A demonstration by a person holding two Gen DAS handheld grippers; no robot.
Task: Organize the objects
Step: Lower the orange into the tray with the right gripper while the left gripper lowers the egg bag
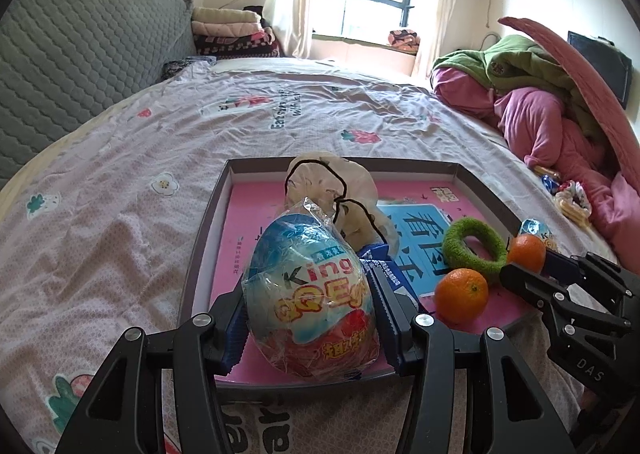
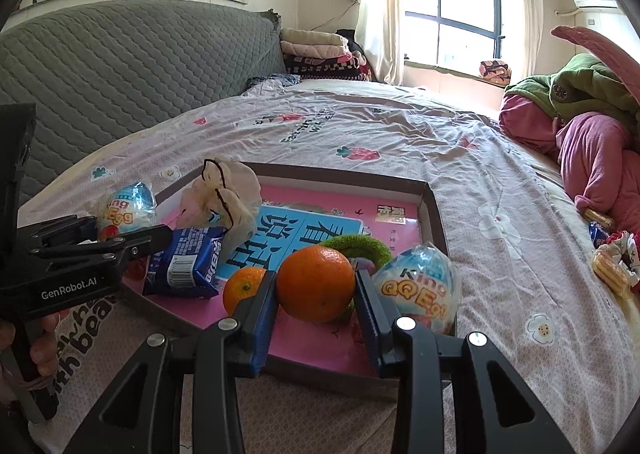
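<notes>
A shallow tray (image 1: 208,238) with a pink floor lies on the bed. My left gripper (image 1: 310,294) is shut on a wrapped toy egg (image 1: 312,278) above the tray's near left part. My right gripper (image 2: 316,286) is shut on an orange (image 2: 316,284) over the tray's near edge. In the tray lie a second orange (image 2: 242,290), a green ring (image 2: 360,246), a blue snack packet (image 2: 186,266), a beige pouch with a black cord (image 2: 228,190) and a second toy egg (image 2: 420,290) in the near right corner.
A pile of pink and green clothes (image 1: 540,102) fills the bed's right side, with loose snacks (image 1: 572,198) beside it. A grey quilted headboard (image 1: 80,54) rises at the left and folded blankets (image 1: 232,30) sit behind. A hand (image 2: 44,342) grips the left gripper's handle.
</notes>
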